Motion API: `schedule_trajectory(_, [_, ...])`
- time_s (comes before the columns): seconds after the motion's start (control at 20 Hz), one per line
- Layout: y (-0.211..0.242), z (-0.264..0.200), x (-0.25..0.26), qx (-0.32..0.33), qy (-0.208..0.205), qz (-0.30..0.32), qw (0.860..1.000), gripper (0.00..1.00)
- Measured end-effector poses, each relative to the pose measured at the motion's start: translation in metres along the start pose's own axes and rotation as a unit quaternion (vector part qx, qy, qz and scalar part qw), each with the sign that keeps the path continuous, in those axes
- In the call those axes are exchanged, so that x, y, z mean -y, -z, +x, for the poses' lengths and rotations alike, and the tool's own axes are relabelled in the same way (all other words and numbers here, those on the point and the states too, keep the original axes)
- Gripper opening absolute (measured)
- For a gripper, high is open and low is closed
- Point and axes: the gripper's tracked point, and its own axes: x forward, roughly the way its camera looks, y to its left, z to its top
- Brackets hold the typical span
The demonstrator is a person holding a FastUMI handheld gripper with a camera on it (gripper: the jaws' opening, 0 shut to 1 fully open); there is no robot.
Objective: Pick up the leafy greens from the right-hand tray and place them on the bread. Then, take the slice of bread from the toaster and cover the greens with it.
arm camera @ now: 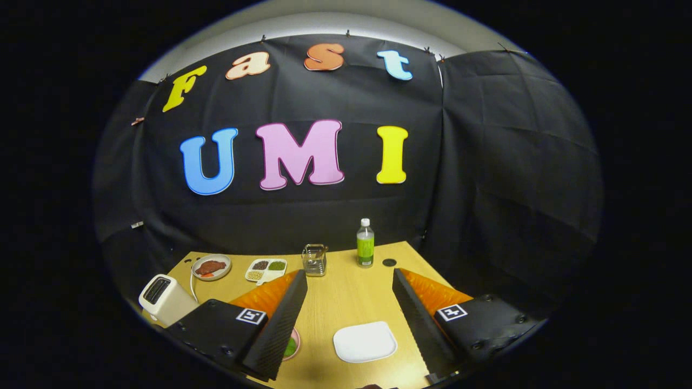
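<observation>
- Black cloth [486, 162] hangs as the booth's wall behind and to the right of everything, creased and pinned along its top edge.
- Below it, a light wooden table [346, 297] carries all the items.
- The gripper [348, 324] hovers above the table's near part with its two fingers spread wide apart, holding nothing; bare tabletop shows between them.
- A white toaster [165, 298] stands at the table's left edge, just beside the left finger, its cord curling toward the back.
- A white rectangular plate [365, 341] lies between the fingers, nearer the right one, with nothing on it.
- A round plate [211, 267] with brownish food sits at the far left, behind the toaster.
- A white divided tray [266, 268] holding small heaps, one of them green, lies just right of that plate.
- A wire holder [314, 260] stands beyond the fingers, mid-table.
- A green bottle [365, 244] with a white cap stands upright near the back wall.
- The leafy greens [290, 347] peek out in a pink dish, mostly hidden behind the left finger.
</observation>
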Motion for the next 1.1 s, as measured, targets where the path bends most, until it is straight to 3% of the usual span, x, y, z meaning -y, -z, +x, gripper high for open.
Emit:
schedule_trajectory(0.4, [-0.041,-0.053,0.023,0.061,-0.009,-0.044,0.997,0.98])
schedule_trajectory(0.65, [-0.047,-0.057,0.029,0.051,-0.066,-0.029,0.996,0.98])
schedule_trajectory(1.1, [-0.067,-0.039,0.022,0.065,-0.129,-0.027,0.989,0.97])
